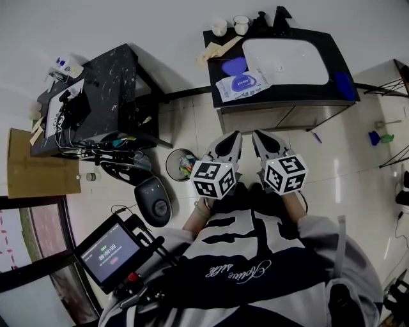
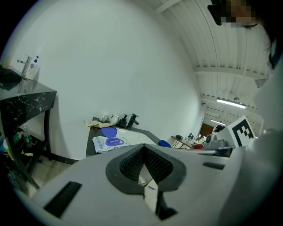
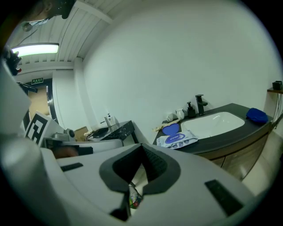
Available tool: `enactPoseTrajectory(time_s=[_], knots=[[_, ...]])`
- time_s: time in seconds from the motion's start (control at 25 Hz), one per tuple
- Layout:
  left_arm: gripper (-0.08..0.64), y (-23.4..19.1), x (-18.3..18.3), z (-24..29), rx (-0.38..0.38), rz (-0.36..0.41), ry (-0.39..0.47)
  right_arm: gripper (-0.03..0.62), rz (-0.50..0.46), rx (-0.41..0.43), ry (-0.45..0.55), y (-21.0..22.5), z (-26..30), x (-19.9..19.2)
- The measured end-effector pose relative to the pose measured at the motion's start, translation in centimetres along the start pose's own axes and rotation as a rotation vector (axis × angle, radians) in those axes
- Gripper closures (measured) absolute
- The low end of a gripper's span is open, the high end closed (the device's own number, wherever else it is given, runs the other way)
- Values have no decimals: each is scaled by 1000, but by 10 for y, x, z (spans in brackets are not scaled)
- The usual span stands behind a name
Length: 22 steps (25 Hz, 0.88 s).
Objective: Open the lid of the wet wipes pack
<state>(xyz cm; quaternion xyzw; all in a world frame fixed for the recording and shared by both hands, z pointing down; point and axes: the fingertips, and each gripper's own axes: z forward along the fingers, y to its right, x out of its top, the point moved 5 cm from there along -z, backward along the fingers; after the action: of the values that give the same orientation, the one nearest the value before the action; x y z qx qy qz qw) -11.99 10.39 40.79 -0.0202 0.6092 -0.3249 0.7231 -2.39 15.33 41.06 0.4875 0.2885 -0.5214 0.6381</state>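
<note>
The wet wipes pack (image 1: 243,86), white with a blue oval label, lies on the dark counter (image 1: 281,96) left of the basin. A blue rounded lid (image 1: 234,66) stands raised at its far end. The left gripper view shows the pack (image 2: 110,142) far off, as does the right gripper view (image 3: 177,140). My left gripper (image 1: 235,135) and right gripper (image 1: 257,135) are held side by side close to my body, over the floor and well short of the counter. Both are shut with nothing between their jaws, as seen on the left gripper (image 2: 142,148) and the right gripper (image 3: 141,148).
A white basin (image 1: 284,60) with a black tap (image 1: 281,16), two cups (image 1: 219,27) and a blue cloth (image 1: 344,85) share the counter. A waste bin (image 1: 181,164) stands on the tiled floor; a cluttered black side table (image 1: 96,96) is at left.
</note>
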Motion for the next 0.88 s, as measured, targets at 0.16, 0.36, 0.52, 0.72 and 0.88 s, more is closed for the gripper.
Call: enactPoseTrajectory(time_s=[0.16,0.36,0.52,0.72,0.88], knots=[[561,24,-9,-14,-13,15,-5,592,-15,2,11,-7,-25,-4],[561,30,-10,-16,9,14,8,592,-32,25,13,-8,-31,-4],[561,31,-10,-17,30,4,17,592,-41,43,5,-6,-34,-3],[561,35,-13,-16,39,-1,17,592,-45,55,3,-3,-38,-4],[561,39,-16,-16,44,-2,11,592,-44,65,-2,-2,-40,-5]])
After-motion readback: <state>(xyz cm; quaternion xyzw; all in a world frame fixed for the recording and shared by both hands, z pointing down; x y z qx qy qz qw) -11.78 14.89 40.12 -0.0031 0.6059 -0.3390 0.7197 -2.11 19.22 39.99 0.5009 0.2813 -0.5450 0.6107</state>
